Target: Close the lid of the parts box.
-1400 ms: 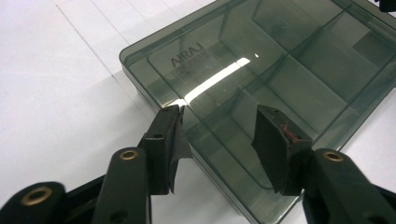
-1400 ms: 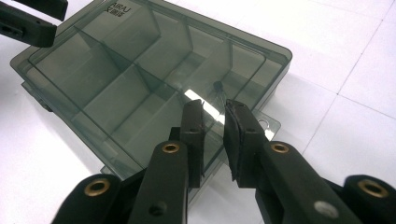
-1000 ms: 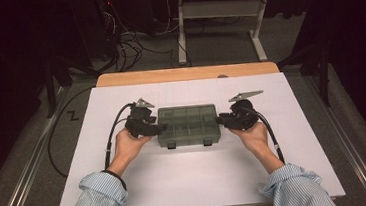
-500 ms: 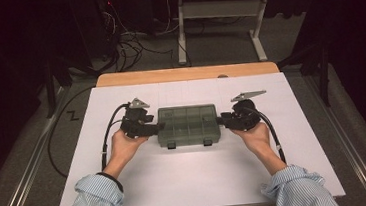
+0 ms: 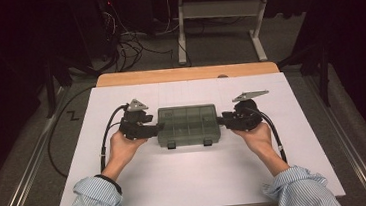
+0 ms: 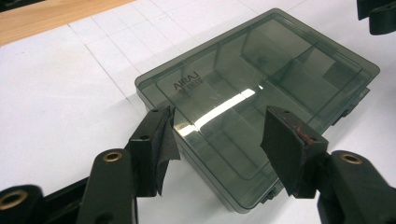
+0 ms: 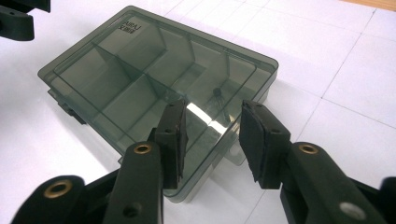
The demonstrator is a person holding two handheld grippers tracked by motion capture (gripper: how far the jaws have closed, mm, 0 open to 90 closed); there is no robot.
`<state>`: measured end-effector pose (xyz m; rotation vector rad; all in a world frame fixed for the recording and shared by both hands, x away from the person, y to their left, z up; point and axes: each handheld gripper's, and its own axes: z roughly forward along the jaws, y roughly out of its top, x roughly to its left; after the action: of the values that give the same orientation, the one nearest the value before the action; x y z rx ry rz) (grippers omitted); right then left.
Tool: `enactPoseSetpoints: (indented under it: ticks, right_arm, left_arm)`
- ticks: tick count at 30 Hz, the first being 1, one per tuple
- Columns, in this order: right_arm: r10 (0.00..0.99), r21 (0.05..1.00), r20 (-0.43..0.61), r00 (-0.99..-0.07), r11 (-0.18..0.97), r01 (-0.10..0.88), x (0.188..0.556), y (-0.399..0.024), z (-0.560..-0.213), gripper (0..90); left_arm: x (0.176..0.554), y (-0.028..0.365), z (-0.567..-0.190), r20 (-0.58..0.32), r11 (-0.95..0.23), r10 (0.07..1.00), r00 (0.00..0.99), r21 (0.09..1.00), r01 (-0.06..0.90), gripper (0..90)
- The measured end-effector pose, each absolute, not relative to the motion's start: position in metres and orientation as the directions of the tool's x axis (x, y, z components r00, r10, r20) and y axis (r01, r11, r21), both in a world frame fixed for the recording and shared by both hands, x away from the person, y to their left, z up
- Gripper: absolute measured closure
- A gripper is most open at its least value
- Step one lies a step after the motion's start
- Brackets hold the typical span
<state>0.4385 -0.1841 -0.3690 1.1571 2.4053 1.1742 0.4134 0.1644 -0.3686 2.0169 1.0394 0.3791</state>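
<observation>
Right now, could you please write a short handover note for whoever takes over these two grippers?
Left gripper: jaws open, hovering over the left end of the smoky compartment box, nothing gripped.
Right gripper: jaws have just been opening and stand apart over the box's right end, nothing pinched between them.
The box lies flat and lid-closed on the white table, midway between both hands, its two latches towards the person.
Done: box appears set down, and the right gripper looks to have let go of it.
Left: probably undo the latches and lift the lid, or regrip to move it.

Lab, cable tangle [image 5: 125,40], dark-curtained white table [image 5: 187,178]
</observation>
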Motion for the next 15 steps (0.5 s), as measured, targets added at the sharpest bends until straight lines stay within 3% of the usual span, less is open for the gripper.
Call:
enactPoseSetpoints:
  ticks: [15]
  right_arm:
    - [0.731, 0.76, 0.11, -0.674, 0.375, 0.531, 0.427, -0.192, -0.365, 60.7]
  left_arm:
    - [0.403, 0.172, -0.367, -0.084, -0.31, 0.791, 0.606, 0.8, 0.514, 42.2]
